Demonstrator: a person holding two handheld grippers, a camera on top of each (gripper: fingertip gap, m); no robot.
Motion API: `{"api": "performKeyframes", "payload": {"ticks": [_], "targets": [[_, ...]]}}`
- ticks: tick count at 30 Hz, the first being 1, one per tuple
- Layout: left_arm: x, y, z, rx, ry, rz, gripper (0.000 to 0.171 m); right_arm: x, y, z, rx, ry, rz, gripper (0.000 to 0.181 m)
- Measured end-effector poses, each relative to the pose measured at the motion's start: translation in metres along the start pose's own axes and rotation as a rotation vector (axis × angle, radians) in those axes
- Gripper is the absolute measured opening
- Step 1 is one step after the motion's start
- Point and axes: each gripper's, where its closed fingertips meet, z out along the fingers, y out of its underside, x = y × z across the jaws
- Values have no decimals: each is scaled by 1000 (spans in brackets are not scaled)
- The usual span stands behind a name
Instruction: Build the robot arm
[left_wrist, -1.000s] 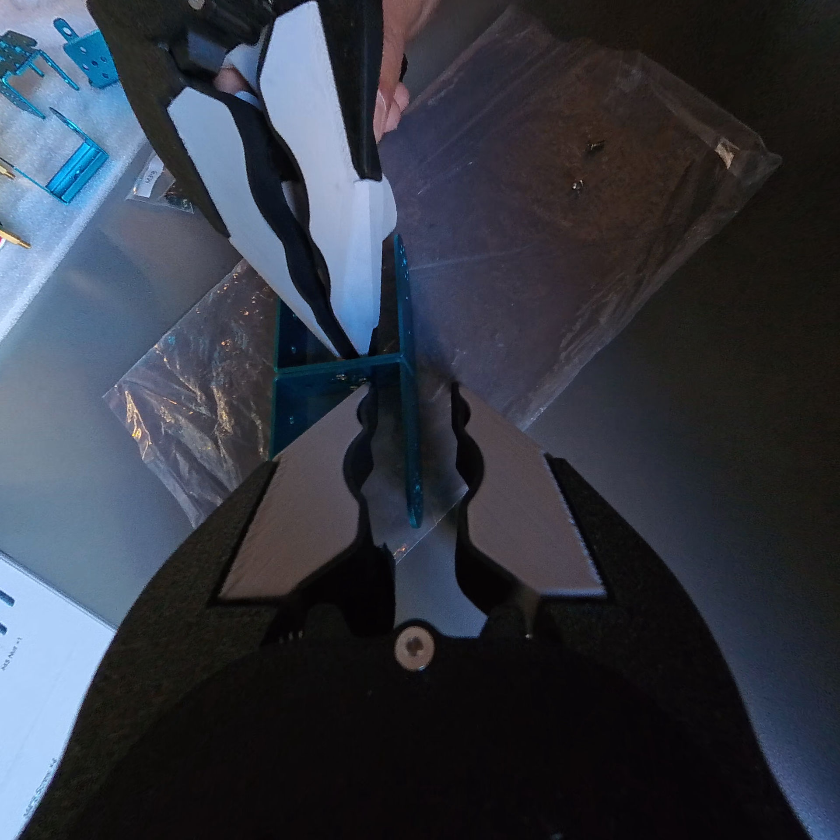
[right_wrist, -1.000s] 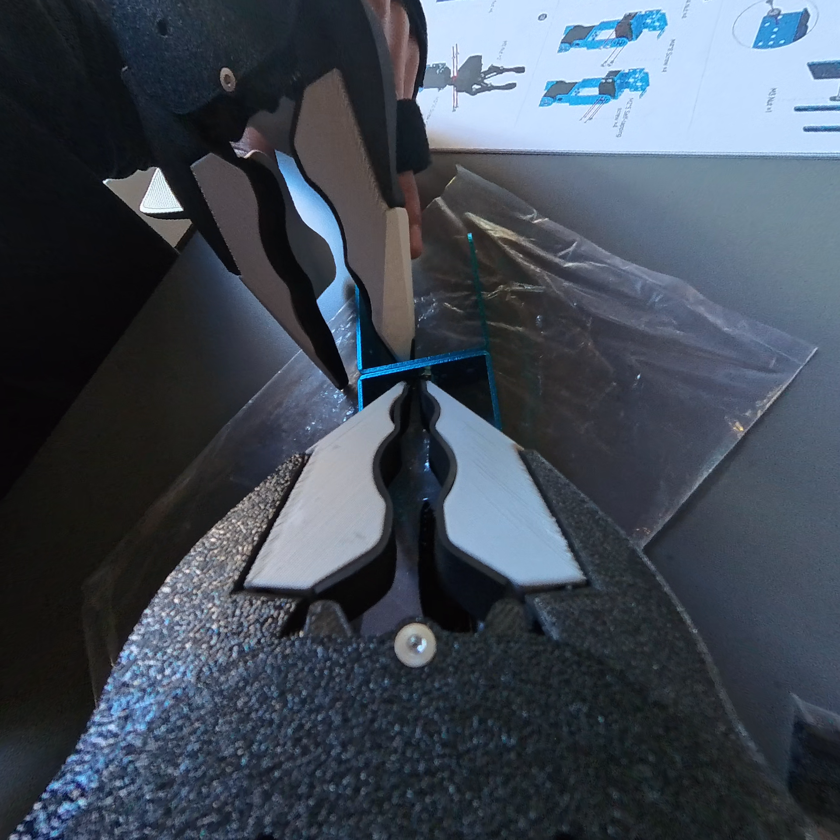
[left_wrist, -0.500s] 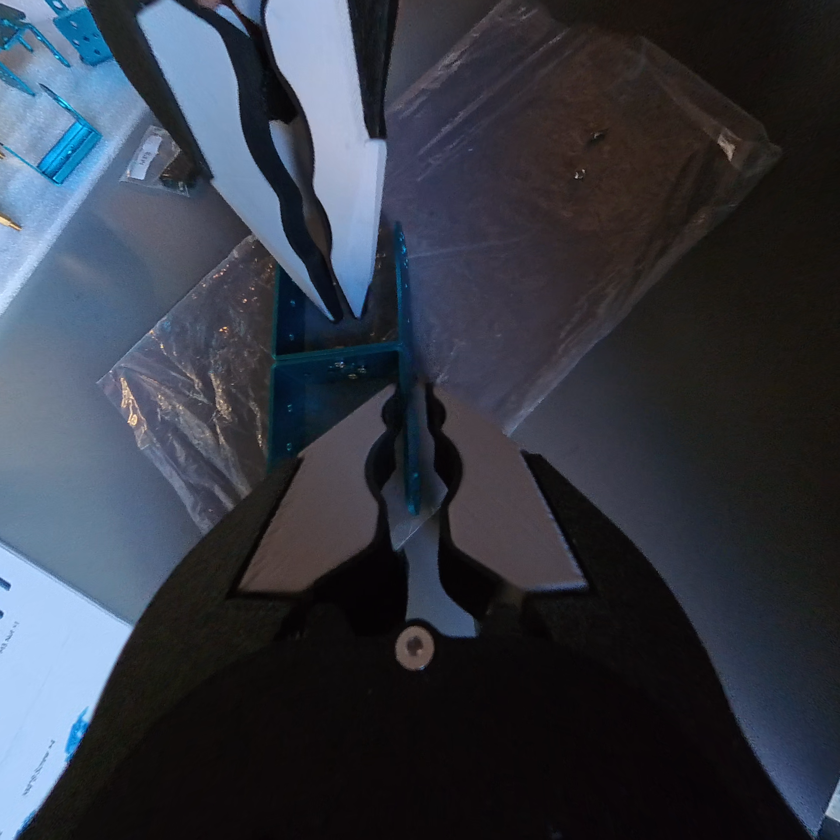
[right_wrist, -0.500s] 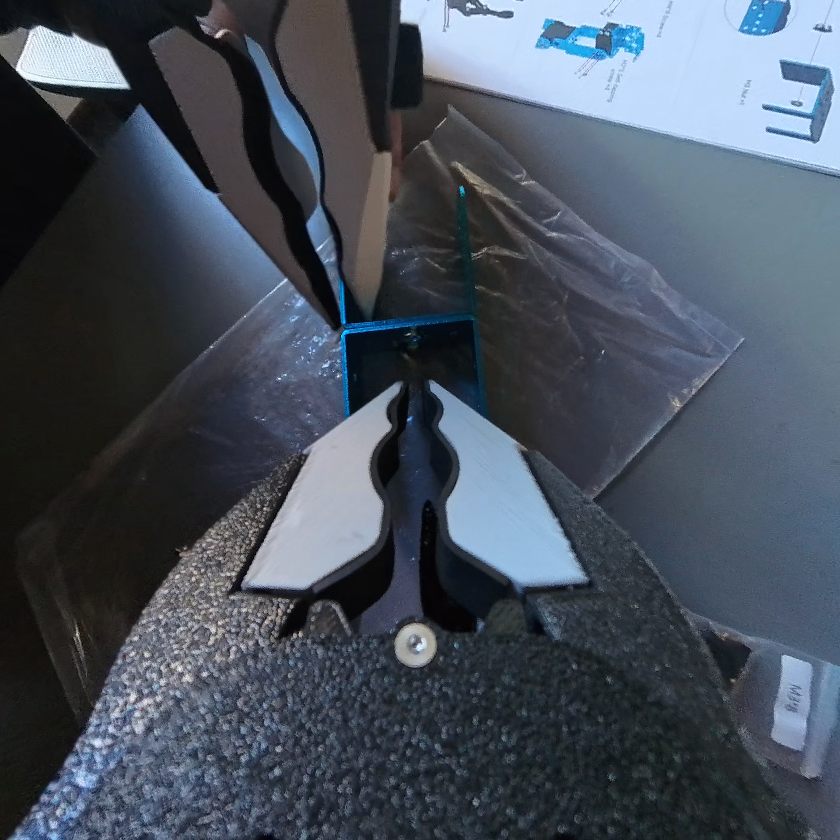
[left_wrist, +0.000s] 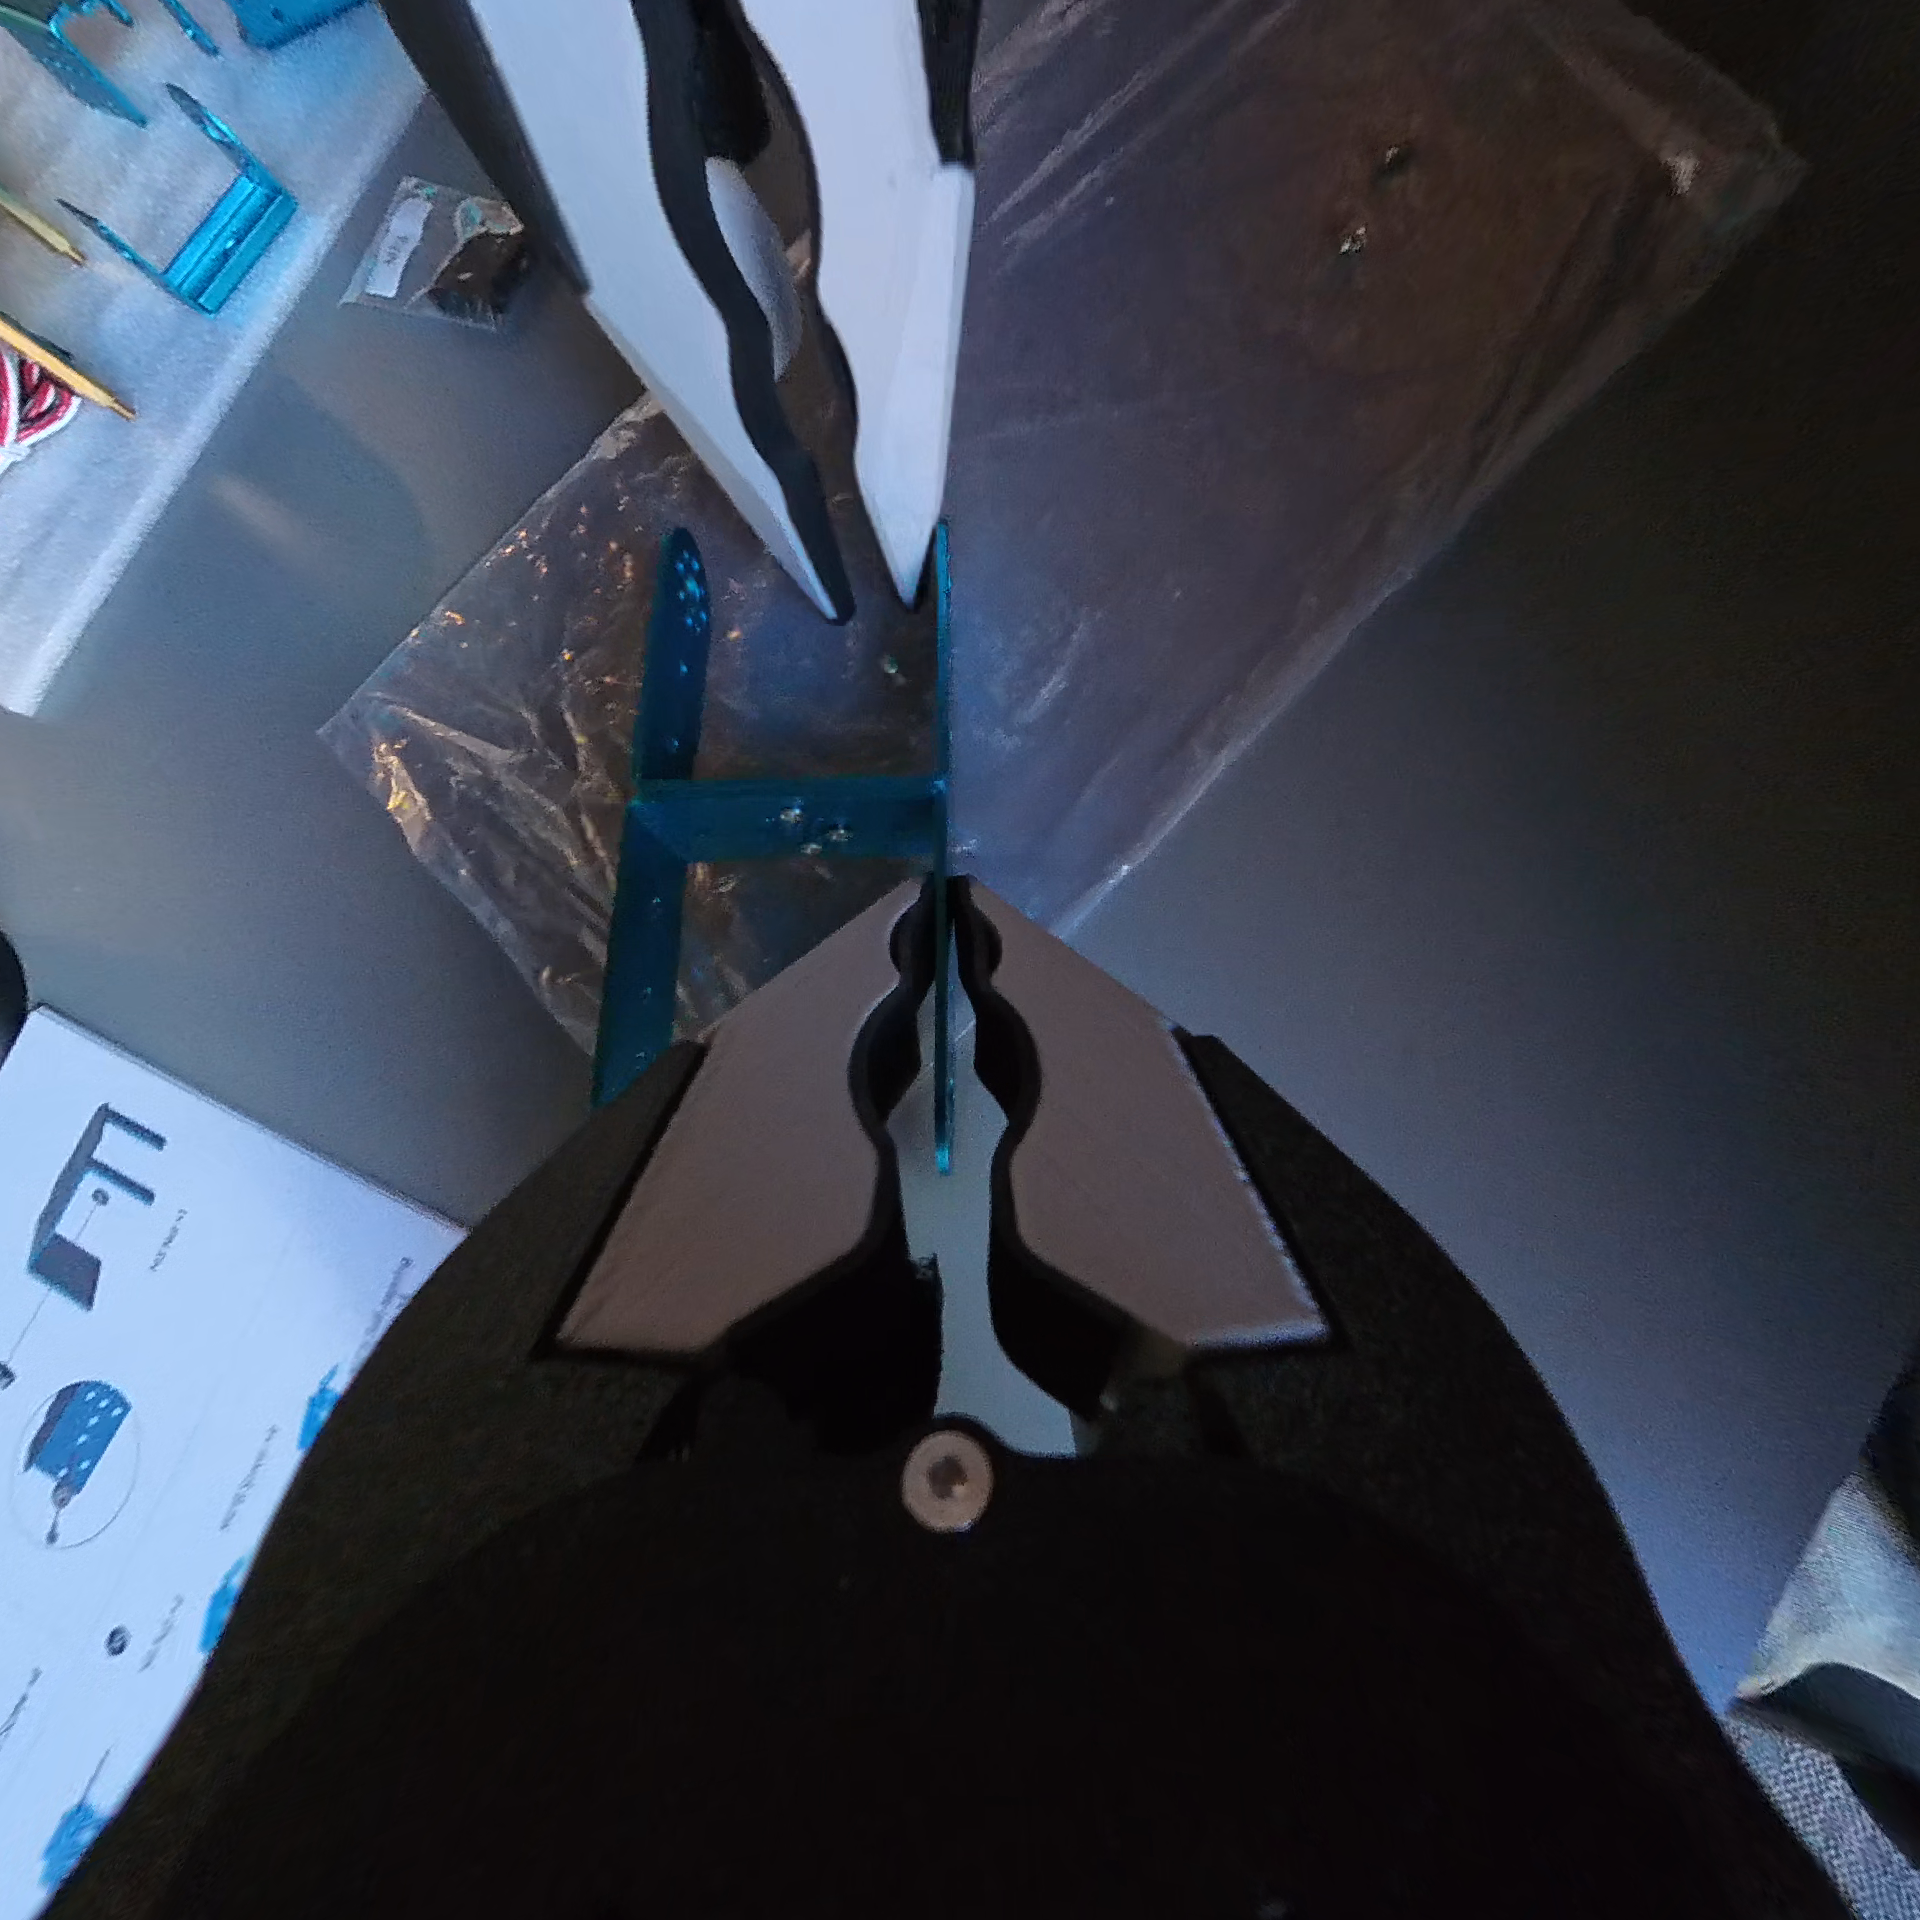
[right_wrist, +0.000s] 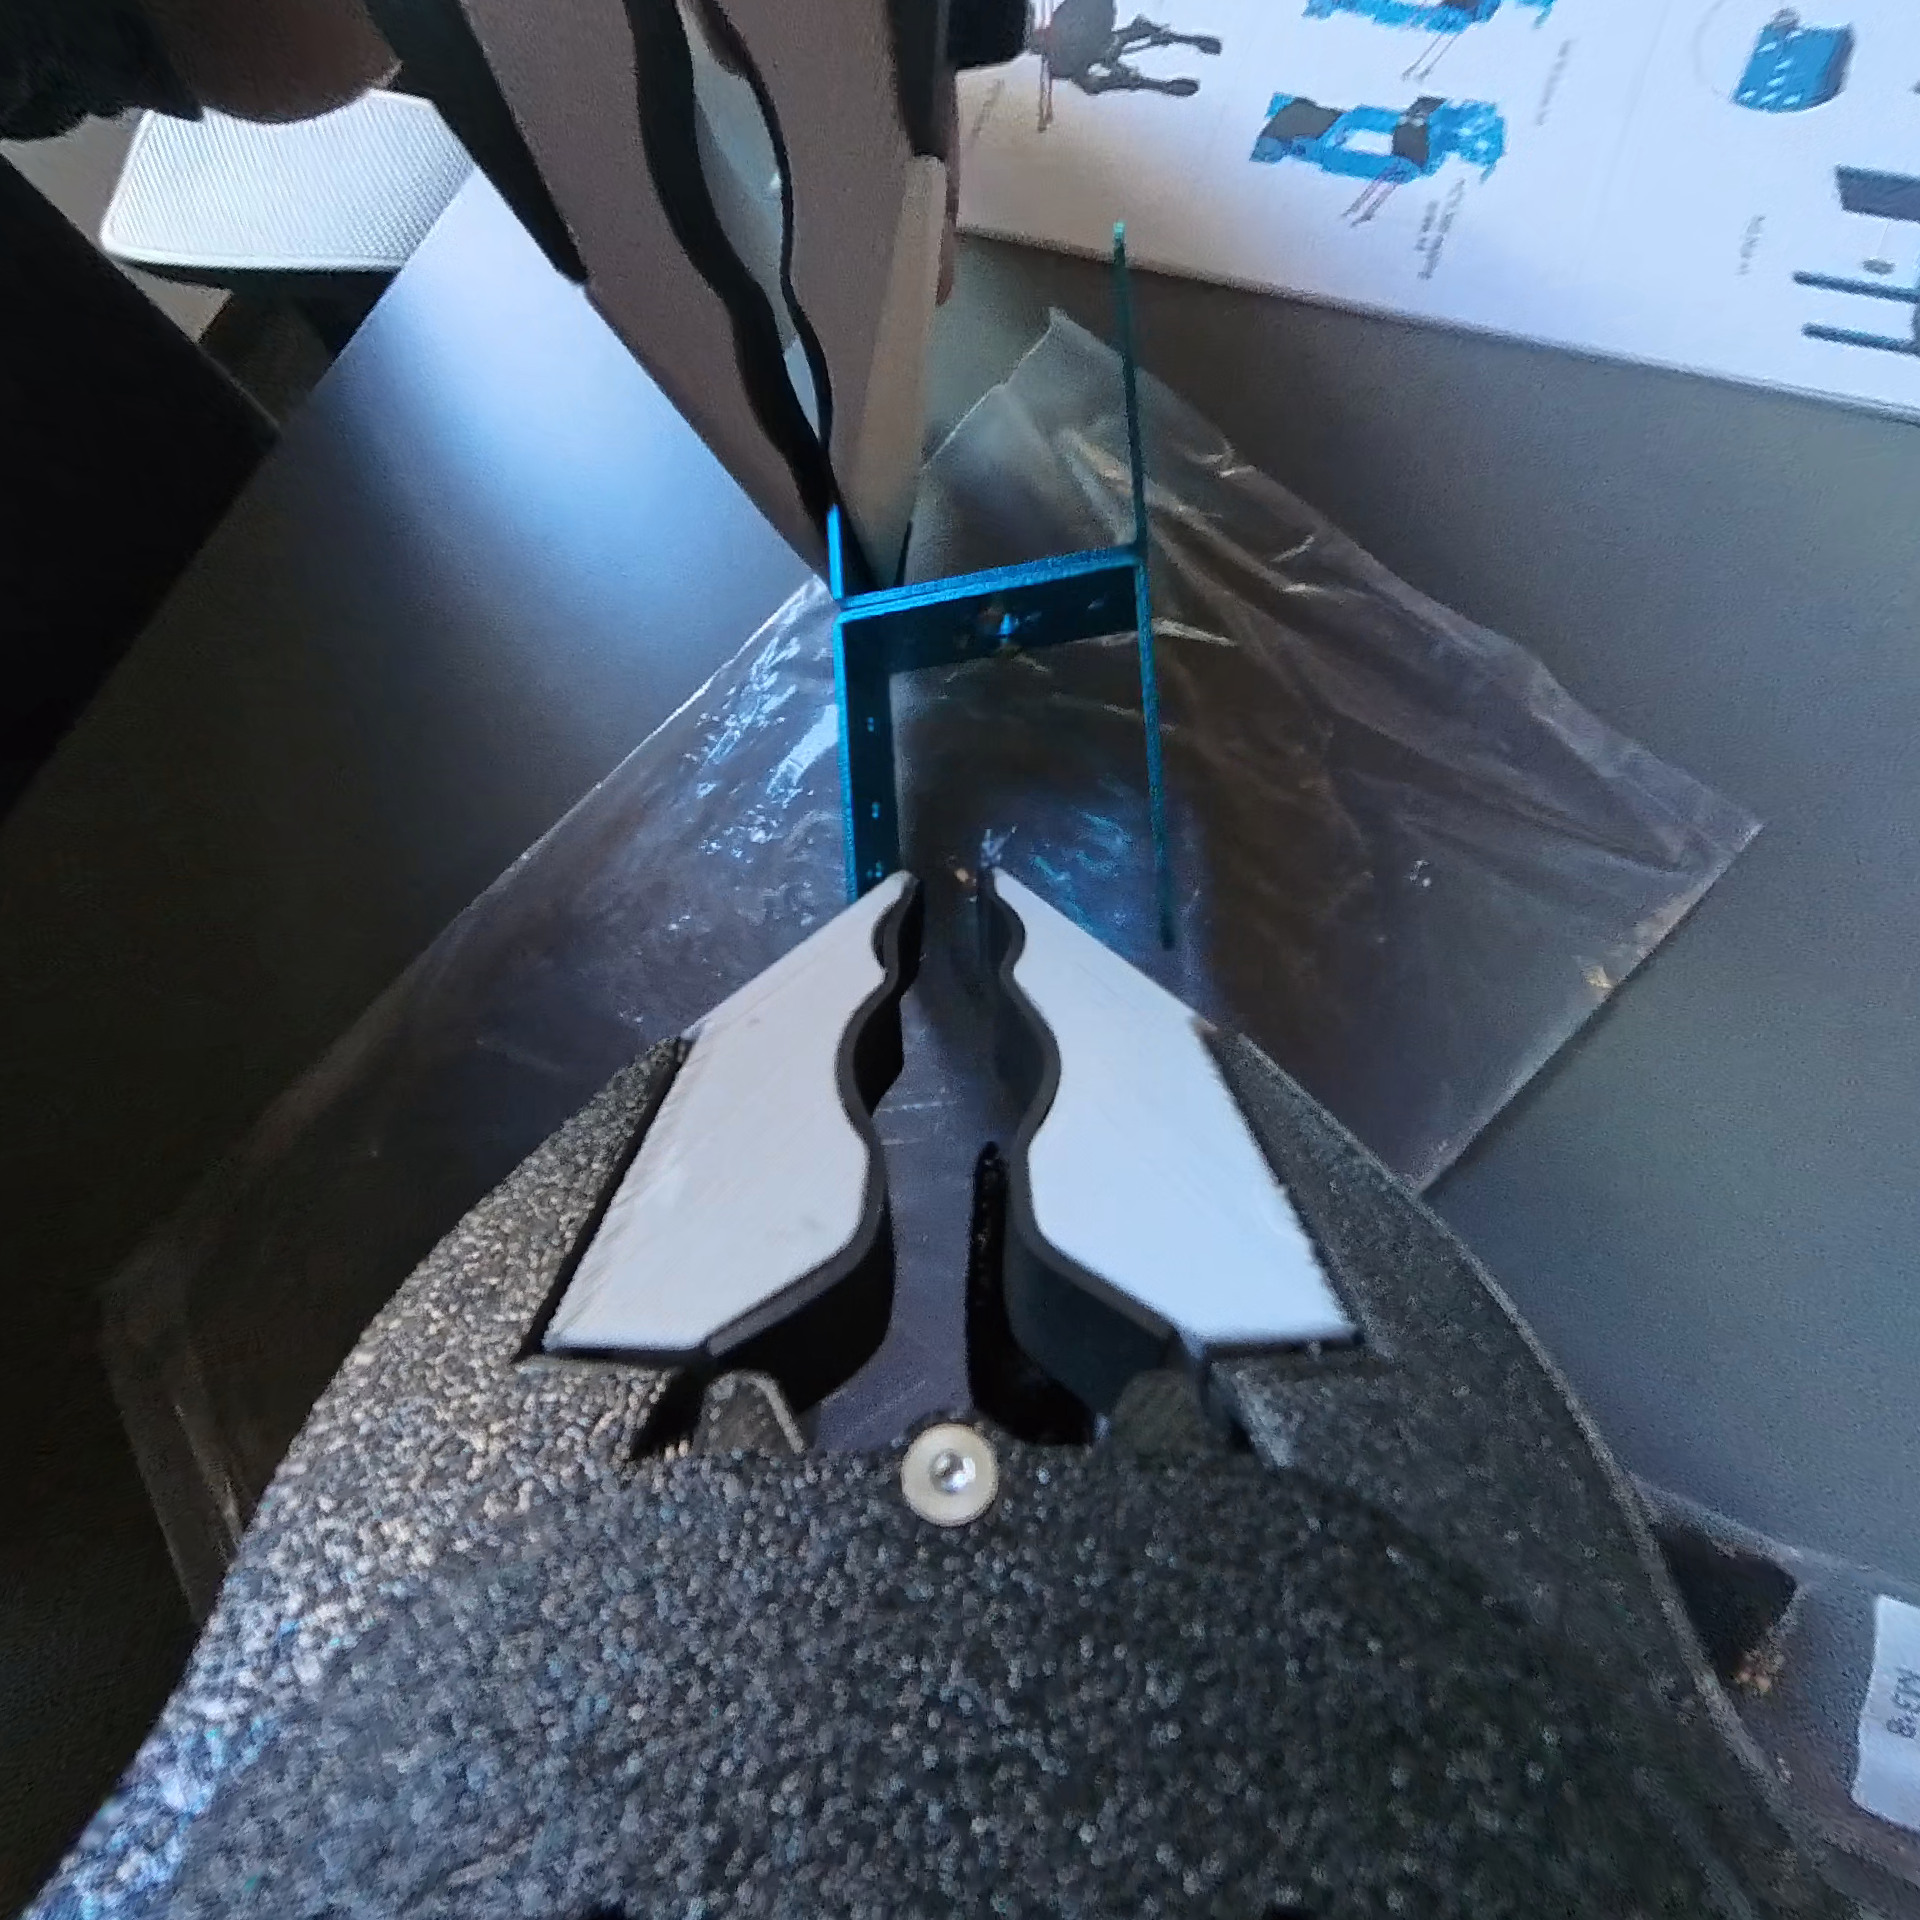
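In the left wrist view, the left gripper (left_wrist: 940, 883) has its jaws nearly closed on one thin side plate of a blue bracket (left_wrist: 790, 816), an H-shaped metal part made of two long plates joined by a cross piece with small screws. The plate runs between the jaws and is pinched near the tips. The bracket is over a clear plastic bag (left_wrist: 1299, 416) that lies on the dark bench (left_wrist: 1558, 935). The right gripper (left_wrist: 873, 608) comes down from the top edge with its jaws a little apart, their tips just beside the far end of the same plate; I cannot tell if they touch it. At the left edge of the bench there is an instruction sheet (left_wrist: 156, 1351), and at the far left corner more blue parts (left_wrist: 208, 260) and a small parts bag (left_wrist: 436, 255). In the right wrist view, the right gripper (right_wrist: 951, 878) shows its jaws slightly open with nothing between them, tips near the bracket (right_wrist: 997, 623). The left gripper (right_wrist: 868, 561) pinches the bracket's left plate from above. The bracket looks light, stiff and smooth, so I judge it may slip or turn; the flat face of a side plate, close to the cross piece, seems the best place to hold.
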Motion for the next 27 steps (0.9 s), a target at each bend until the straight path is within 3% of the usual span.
{"api": "performKeyframes", "payload": {"ticks": [11, 27], "targets": [[8, 3, 5, 7, 28, -3, 1, -7, -1, 9, -56, -11, -27, 7], [6, -1, 10, 15, 36, 25, 3, 8, 8, 3, -101, 88, -42, 8]]}}
